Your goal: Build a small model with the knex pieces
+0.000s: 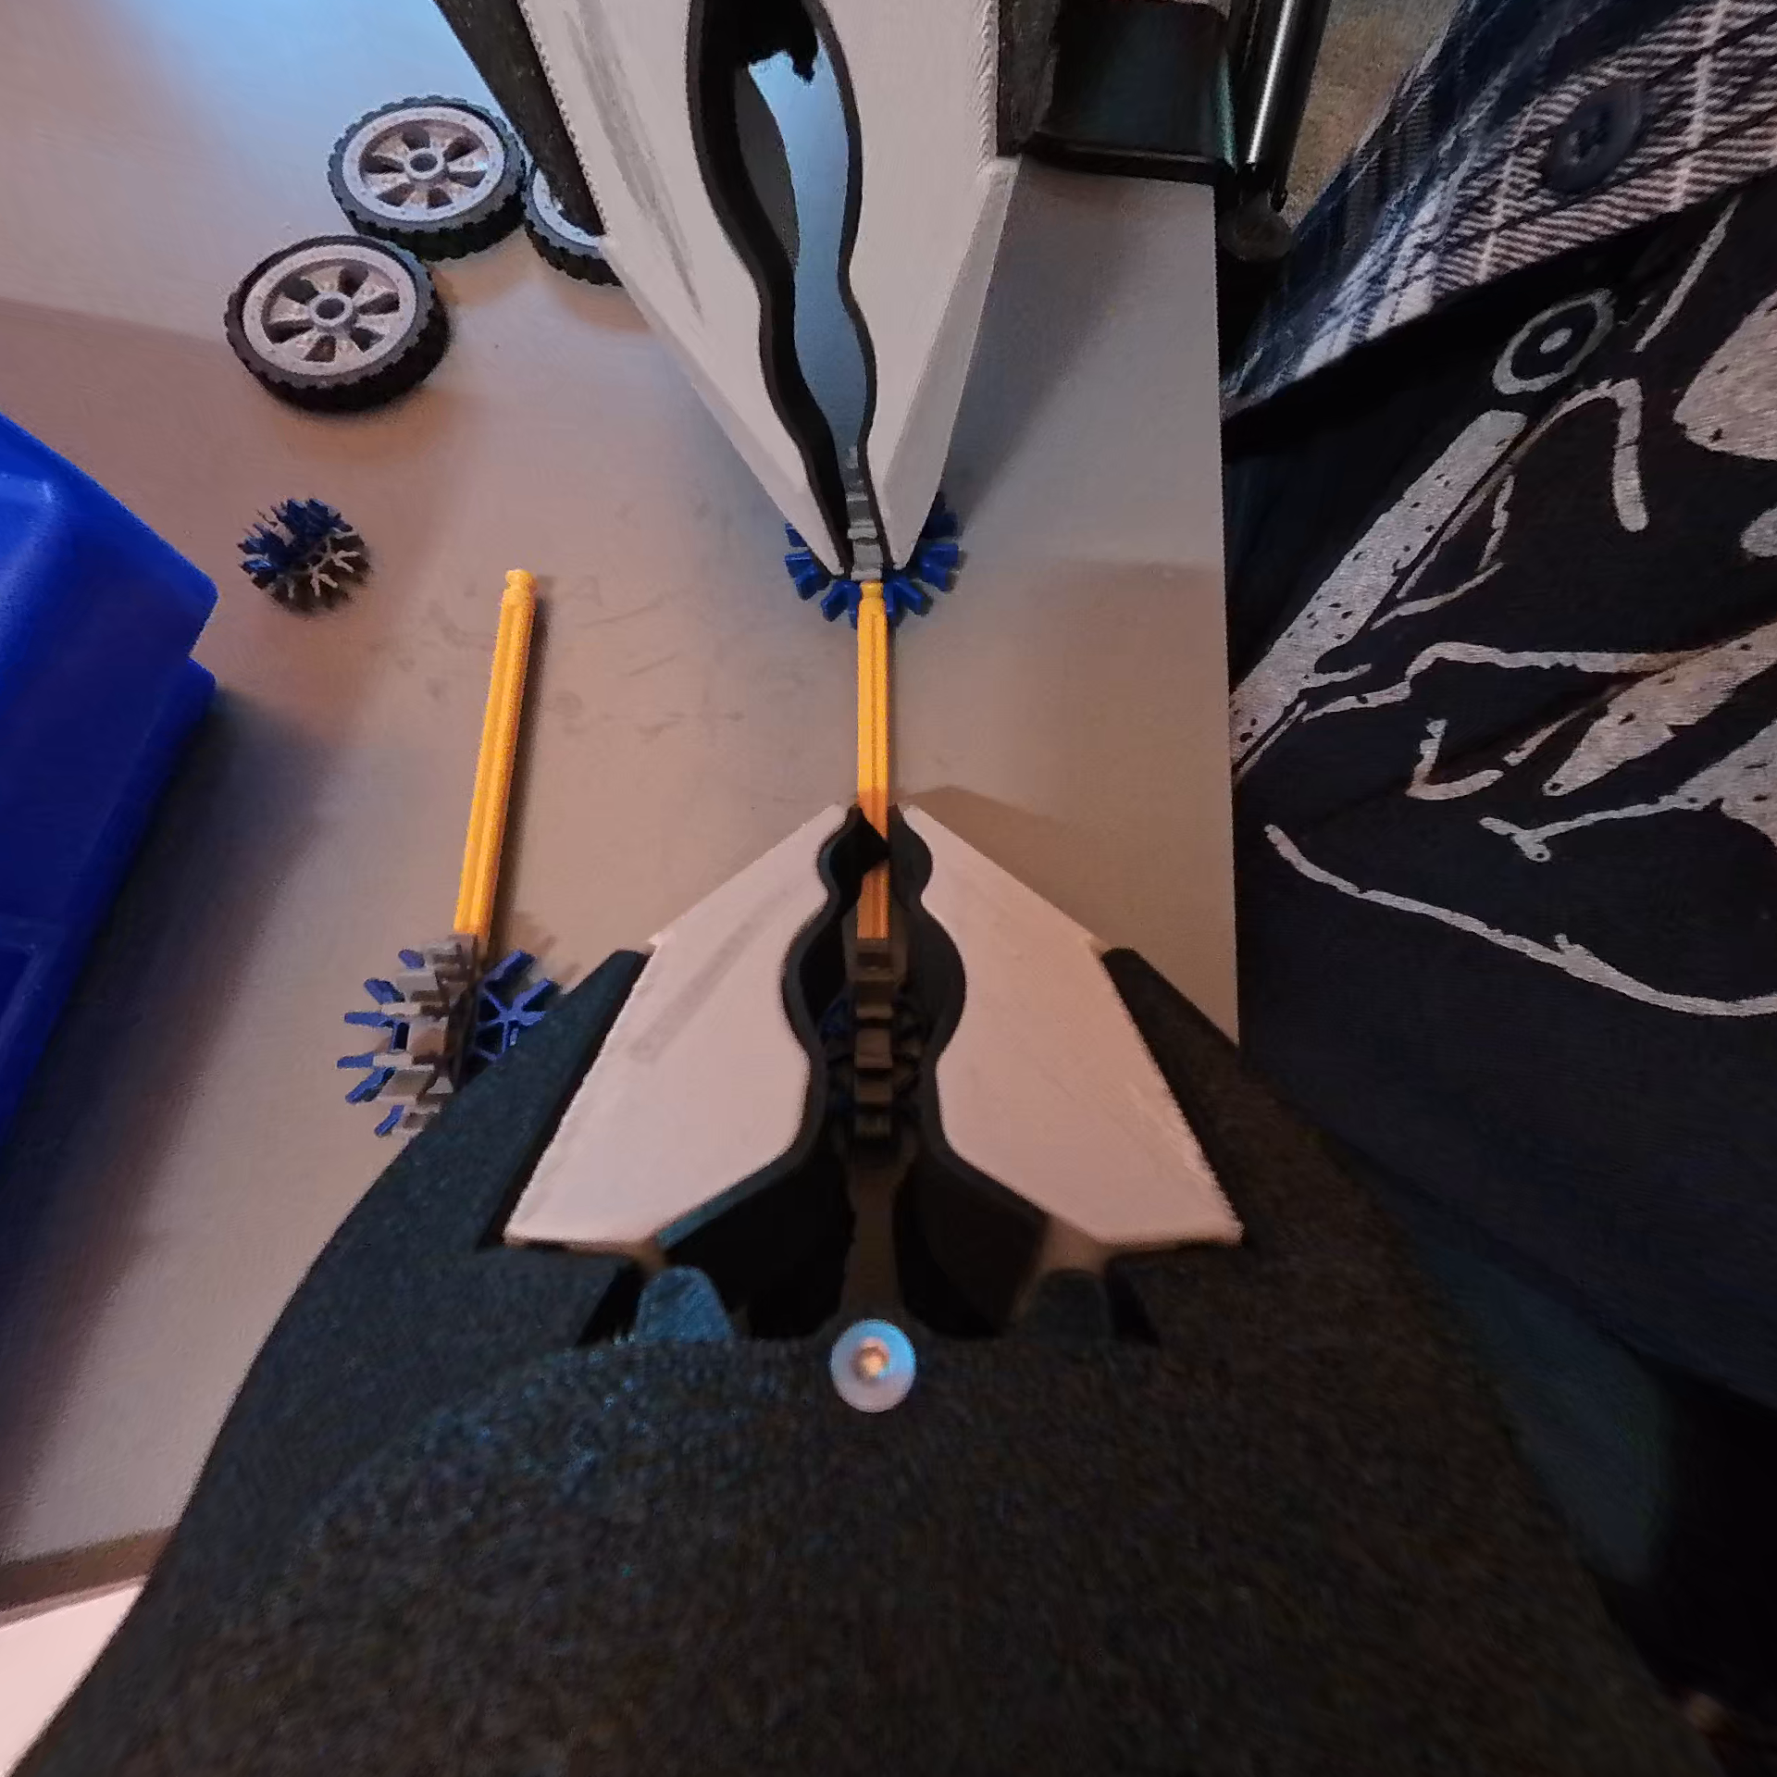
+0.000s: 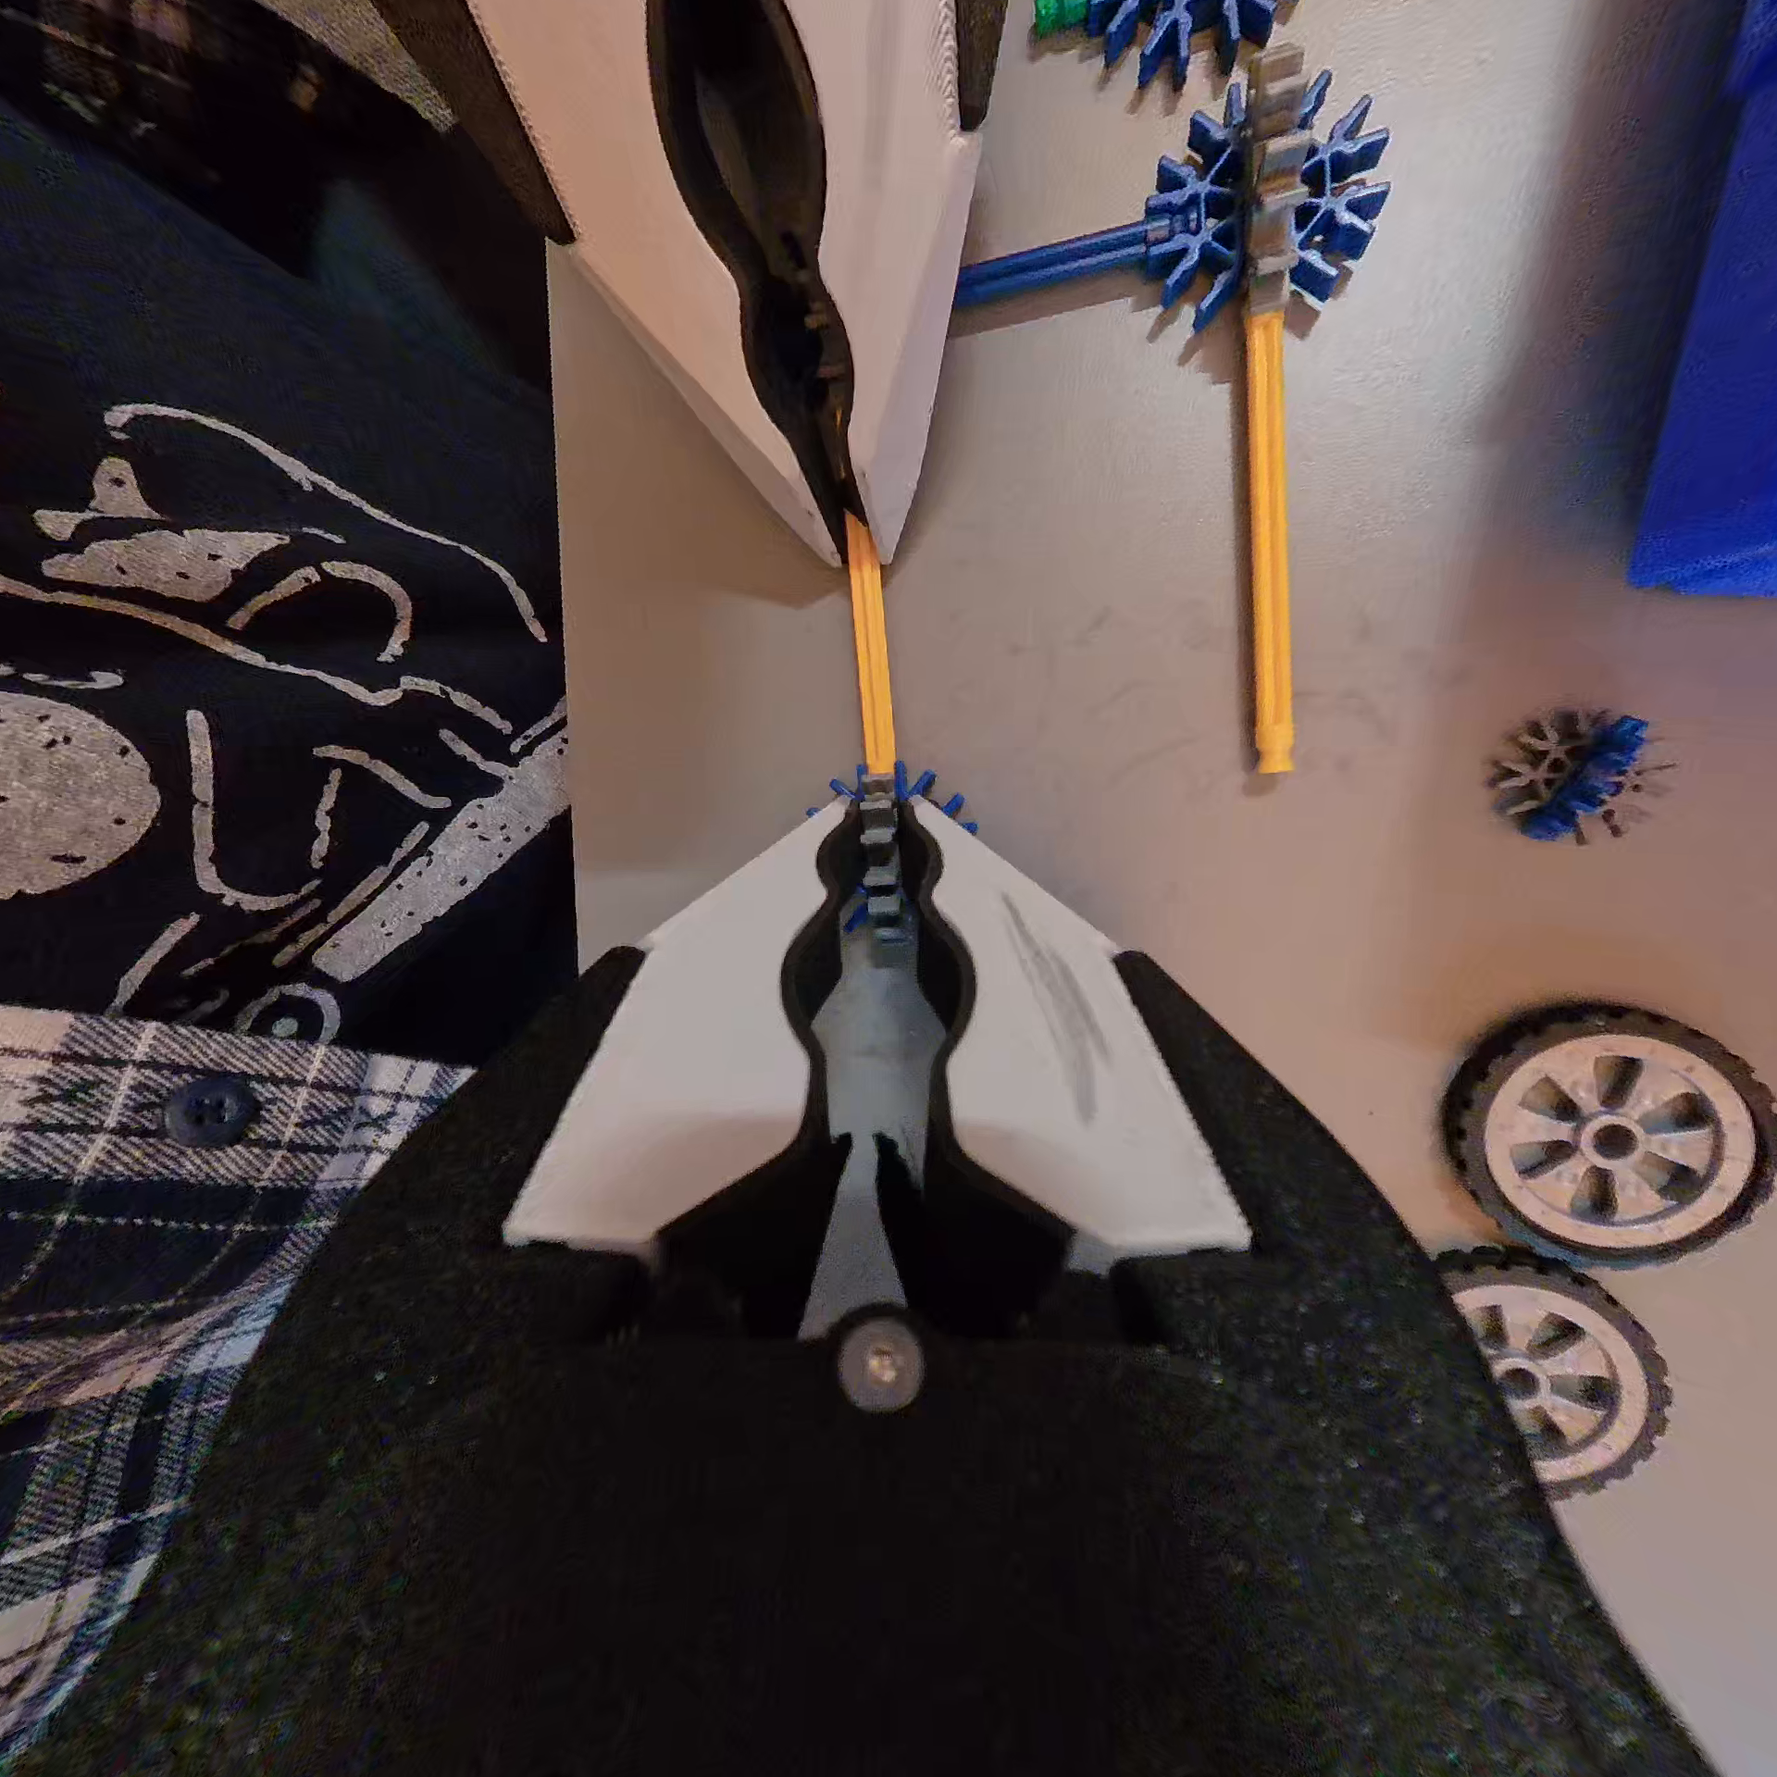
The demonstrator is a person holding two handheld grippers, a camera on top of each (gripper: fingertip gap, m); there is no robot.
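My left gripper (image 1: 871,817) is shut on a yellow rod (image 1: 872,702); a grey and blue connector (image 1: 873,1019) on the rod's near end sits inside its jaws. My right gripper (image 2: 880,808) is shut on a grey and blue snowflake connector (image 2: 877,846) at the rod's other end (image 2: 870,663). The two grippers face each other tip to tip above the table, the rod spanning the gap. The right gripper shows in the left wrist view (image 1: 870,563), the left gripper in the right wrist view (image 2: 859,548).
On the tan table (image 1: 673,673) lie a second yellow rod (image 1: 495,760) with a connector, a loose connector (image 1: 306,553) and grey wheels (image 1: 337,322). A blue bin (image 1: 87,721) stands at the left. A person's dark shirt (image 1: 1539,673) is beyond the table edge. One gripper's finger ends stand about 6 cm off the other's.
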